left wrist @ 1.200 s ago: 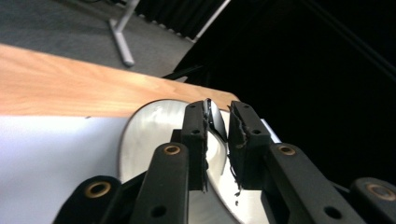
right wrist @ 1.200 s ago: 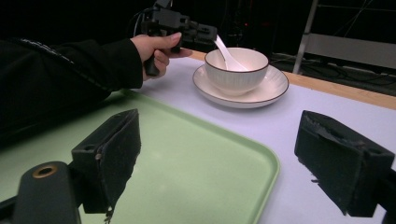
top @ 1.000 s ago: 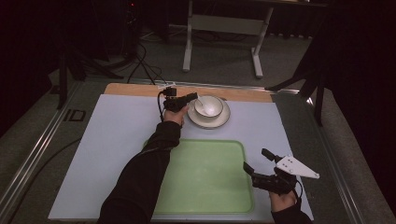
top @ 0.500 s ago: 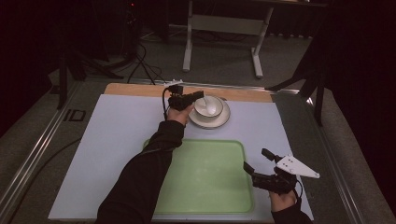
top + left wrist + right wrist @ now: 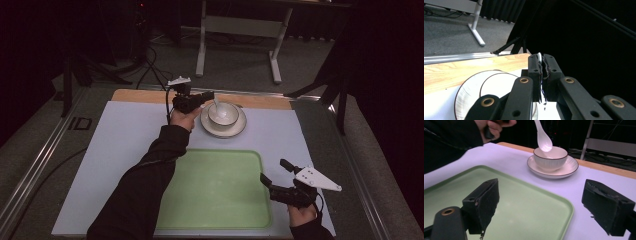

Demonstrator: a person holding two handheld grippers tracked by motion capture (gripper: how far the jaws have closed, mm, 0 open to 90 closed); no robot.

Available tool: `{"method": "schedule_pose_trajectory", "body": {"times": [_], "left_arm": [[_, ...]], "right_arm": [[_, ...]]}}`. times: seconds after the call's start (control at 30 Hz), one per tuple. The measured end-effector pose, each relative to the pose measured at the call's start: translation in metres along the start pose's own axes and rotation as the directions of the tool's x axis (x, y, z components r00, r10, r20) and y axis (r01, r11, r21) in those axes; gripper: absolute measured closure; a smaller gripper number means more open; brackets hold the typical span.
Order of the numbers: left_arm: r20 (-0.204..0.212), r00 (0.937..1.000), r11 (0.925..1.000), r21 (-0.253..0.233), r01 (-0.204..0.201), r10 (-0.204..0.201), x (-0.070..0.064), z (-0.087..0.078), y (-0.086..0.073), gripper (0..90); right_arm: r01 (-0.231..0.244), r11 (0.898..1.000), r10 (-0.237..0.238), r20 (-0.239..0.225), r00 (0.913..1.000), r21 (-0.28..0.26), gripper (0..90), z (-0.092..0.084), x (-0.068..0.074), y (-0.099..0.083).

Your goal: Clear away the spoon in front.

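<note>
A: Start at the left. What is the left gripper [image 5: 209,94] doing?

B: It is at the far side of the table [image 5: 125,135], just beside the bowl [image 5: 223,114]. Its jaws are pressed together on the handle of a white spoon [image 5: 543,137]. In the left gripper view a sliver of that handle [image 5: 539,57] peeks out between the pads.

A: And the spoon itself?

B: It hangs tilted, scoop end down, over the bowl. From the right gripper view the scoop sits at about rim height; whether it touches the bowl I cannot tell.

A: What is under the bowl?

B: A white saucer [image 5: 240,129] with a dark rim, on the pale mat near the wooden strip [image 5: 260,101] along the far edge.

A: The middle?

B: A green tray [image 5: 220,190], nearer the person, well apart from the saucer.

A: And the right side?

B: The right gripper [image 5: 272,175] sits at the tray's right edge, jaws spread wide, holding nothing. Its own view shows both pads [image 5: 485,202] far apart above the tray corner.
</note>
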State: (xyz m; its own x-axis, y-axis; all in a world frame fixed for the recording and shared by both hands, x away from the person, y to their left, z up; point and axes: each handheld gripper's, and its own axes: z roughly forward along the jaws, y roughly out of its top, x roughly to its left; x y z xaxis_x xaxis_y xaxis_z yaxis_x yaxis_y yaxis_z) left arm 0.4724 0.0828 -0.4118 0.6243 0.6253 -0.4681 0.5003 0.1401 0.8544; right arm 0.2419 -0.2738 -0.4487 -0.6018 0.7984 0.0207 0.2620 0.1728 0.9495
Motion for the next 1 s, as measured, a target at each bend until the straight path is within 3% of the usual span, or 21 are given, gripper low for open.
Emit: {"method": "schedule_pose_trajectory", "body": {"times": [0.27,0.53,0.6,0.63,0.8,0.87,1.0], "left_arm": [[0.011,0.9999,0.9998,0.018,-0.012,0.012,-0.009,-0.031,0.010,86.2],[0.016,0.9986,0.9957,0.077,-0.052,0.051,-0.023,-0.073,0.014,86.2],[0.016,0.9986,0.9957,0.077,-0.052,0.051,-0.023,-0.073,0.014,86.1],[0.023,0.9977,0.9939,0.089,-0.065,0.064,-0.027,-0.086,0.014,86.1],[0.031,0.9970,0.9913,0.108,-0.075,0.072,-0.030,-0.098,0.013,86.1],[0.043,0.9955,0.9865,0.137,-0.090,0.085,-0.034,-0.112,0.011,86.1],[0.057,0.9939,0.9814,0.162,-0.102,0.094,-0.036,-0.121,0.007,86.1]], "right_arm": [[0.007,1.000,-0.007,-0.003,1.0000,-0.009,14.2,0.000,0.002,0.001],[0.011,1.000,-0.011,0.000,0.9999,-0.009,14.2,0.001,0.003,0.002],[0.013,1.000,-0.013,-0.001,0.9999,-0.009,14.2,0.001,0.003,0.002],[0.013,1.000,-0.013,-0.002,0.9999,-0.005,14.2,0.002,0.004,0.002],[0.018,1.000,-0.018,-0.004,0.9998,-0.004,14.2,0.003,0.005,0.002],[0.016,1.000,-0.016,-0.007,0.9999,-0.007,14.2,0.004,0.005,0.003],[0.016,1.000,-0.016,-0.014,0.9998,-0.011,14.2,0.004,0.005,0.003]]}}
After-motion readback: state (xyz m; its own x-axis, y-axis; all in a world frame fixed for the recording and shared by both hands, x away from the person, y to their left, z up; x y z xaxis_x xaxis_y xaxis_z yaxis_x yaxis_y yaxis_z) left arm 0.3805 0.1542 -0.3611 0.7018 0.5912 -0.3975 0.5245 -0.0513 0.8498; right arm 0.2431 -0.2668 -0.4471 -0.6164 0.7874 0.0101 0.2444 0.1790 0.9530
